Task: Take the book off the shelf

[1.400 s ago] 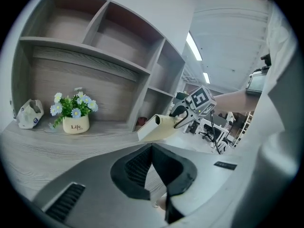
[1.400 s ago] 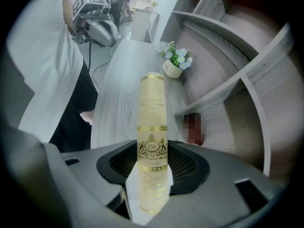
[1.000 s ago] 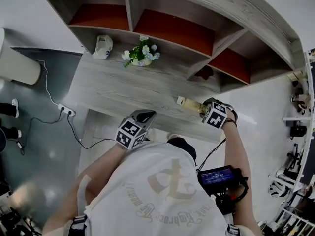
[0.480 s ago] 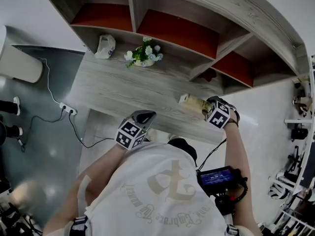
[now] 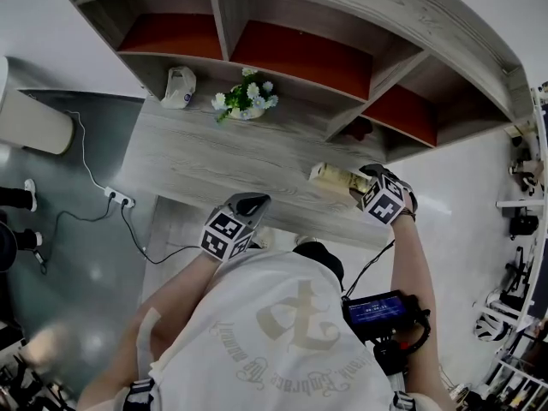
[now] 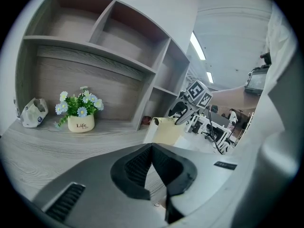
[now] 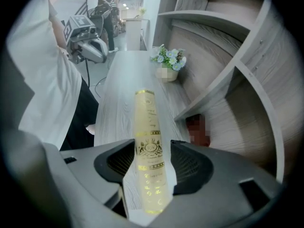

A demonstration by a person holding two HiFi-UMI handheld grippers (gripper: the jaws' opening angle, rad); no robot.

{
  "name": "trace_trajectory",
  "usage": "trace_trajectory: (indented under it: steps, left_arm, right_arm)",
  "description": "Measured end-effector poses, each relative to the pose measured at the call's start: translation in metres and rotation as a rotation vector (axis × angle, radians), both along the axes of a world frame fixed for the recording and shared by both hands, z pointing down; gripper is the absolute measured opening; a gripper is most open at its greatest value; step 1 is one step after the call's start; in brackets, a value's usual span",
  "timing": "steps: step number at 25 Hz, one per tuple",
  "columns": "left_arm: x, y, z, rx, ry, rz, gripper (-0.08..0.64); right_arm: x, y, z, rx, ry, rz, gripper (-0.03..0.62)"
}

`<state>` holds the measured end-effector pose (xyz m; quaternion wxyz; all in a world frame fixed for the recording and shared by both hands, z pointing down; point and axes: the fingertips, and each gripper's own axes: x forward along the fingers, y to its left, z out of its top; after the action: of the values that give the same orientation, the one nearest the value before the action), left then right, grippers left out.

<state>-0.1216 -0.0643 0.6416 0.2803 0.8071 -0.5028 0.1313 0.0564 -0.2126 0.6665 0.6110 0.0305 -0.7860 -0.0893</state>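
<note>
The book [image 5: 332, 176], cream with gold print, lies on the grey wooden desk [image 5: 214, 157] in front of the shelf's lower right cubby. My right gripper [image 5: 364, 187] points steeply down over the book's right end. In the right gripper view the book's spine [image 7: 148, 127] runs out between the jaws. The jaws have just been opening and stand slack around it, so my right gripper [image 7: 149, 160] is open. My left gripper [image 5: 253, 200] hovers at the desk's near edge, away from the book. Its jaws meet at the tips, so my left gripper [image 6: 152, 146] is shut on nothing. From there the book [image 6: 166, 129] shows at the right.
A pot of blue and white flowers [image 5: 244, 95] and a white cap [image 5: 178, 84] stand at the back of the desk. A dark red object [image 5: 360, 128] sits in the right cubby. The shelf [image 5: 300, 24] rises behind. A power strip [image 5: 116, 195] and cable lie on the floor at left.
My right gripper has drifted slightly right and turned, and the book shows more of its broad face than a second ago. The left gripper has not moved.
</note>
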Motion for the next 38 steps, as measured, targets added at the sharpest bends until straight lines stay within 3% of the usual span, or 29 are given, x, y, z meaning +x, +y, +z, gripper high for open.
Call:
trace_trajectory:
  steps: [6,9,12,15,22,30,38]
  left_arm:
    - [0.005,-0.001,-0.002,0.01,-0.003,0.025,0.014]
    - [0.01,-0.001,-0.003,0.014,-0.005,0.045,0.014]
    - [0.019,-0.002,-0.005,0.019,-0.007,0.067,0.014]
    - [0.026,-0.003,-0.008,0.027,-0.01,0.093,0.014]
    - [0.039,-0.003,-0.014,0.043,-0.028,0.153,0.014]
    - [0.058,-0.004,-0.019,0.055,-0.036,0.219,0.014]
    - [0.079,-0.009,-0.026,0.066,-0.041,0.281,0.014]
  right_arm:
    - [-0.006,0.003,-0.021,-0.009,-0.163,0.089,0.166]
    - [-0.008,0.009,-0.032,-0.025,-0.247,0.131,0.164]
    - [-0.006,0.011,-0.045,-0.012,-0.332,0.171,0.106]
    - [0.0,0.008,-0.057,0.025,-0.429,0.236,0.005]
    - [0.019,0.028,-0.072,-0.016,-0.632,0.375,0.004]
    - [0.046,0.056,-0.098,-0.089,-0.934,0.56,0.002]
    - [0.064,0.085,-0.102,-0.106,-1.111,0.671,0.002]
